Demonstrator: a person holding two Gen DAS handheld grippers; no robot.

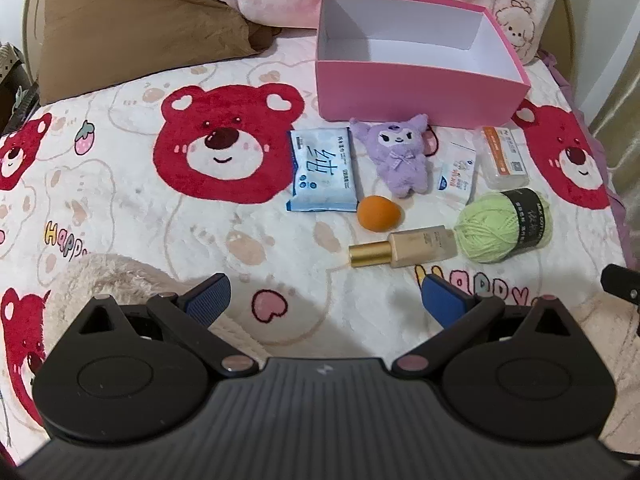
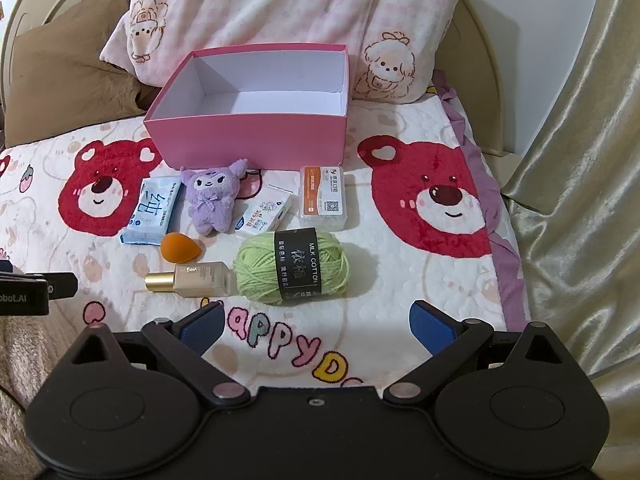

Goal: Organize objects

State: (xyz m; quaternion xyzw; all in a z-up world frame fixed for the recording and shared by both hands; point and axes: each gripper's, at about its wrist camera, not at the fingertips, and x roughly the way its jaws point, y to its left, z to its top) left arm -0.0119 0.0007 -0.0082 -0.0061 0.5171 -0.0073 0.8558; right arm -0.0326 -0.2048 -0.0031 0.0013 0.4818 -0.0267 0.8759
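Observation:
An empty pink box (image 1: 404,94) (image 2: 248,140) stands on the bed. In front of it lie a blue tissue pack (image 1: 323,170) (image 2: 152,210), a purple plush (image 1: 394,152) (image 2: 212,196), a small white packet (image 1: 456,178) (image 2: 264,214), a clear case with an orange label (image 1: 505,156) (image 2: 323,196), an orange sponge (image 1: 379,211) (image 2: 180,247), a gold-capped bottle (image 1: 404,246) (image 2: 190,282) and a green yarn ball (image 1: 504,226) (image 2: 292,270). My left gripper (image 1: 324,298) hovers open before the bottle. My right gripper (image 2: 316,320) hovers open just short of the yarn. Neither holds anything.
The bear-print blanket (image 1: 224,148) (image 2: 432,200) covers the bed. A pink pillow (image 2: 280,12) and a brown pillow (image 1: 132,28) lie behind the box. A shiny curtain (image 2: 580,200) hangs past the bed's right edge. The left gripper's body (image 2: 24,292) shows at the right wrist view's left edge.

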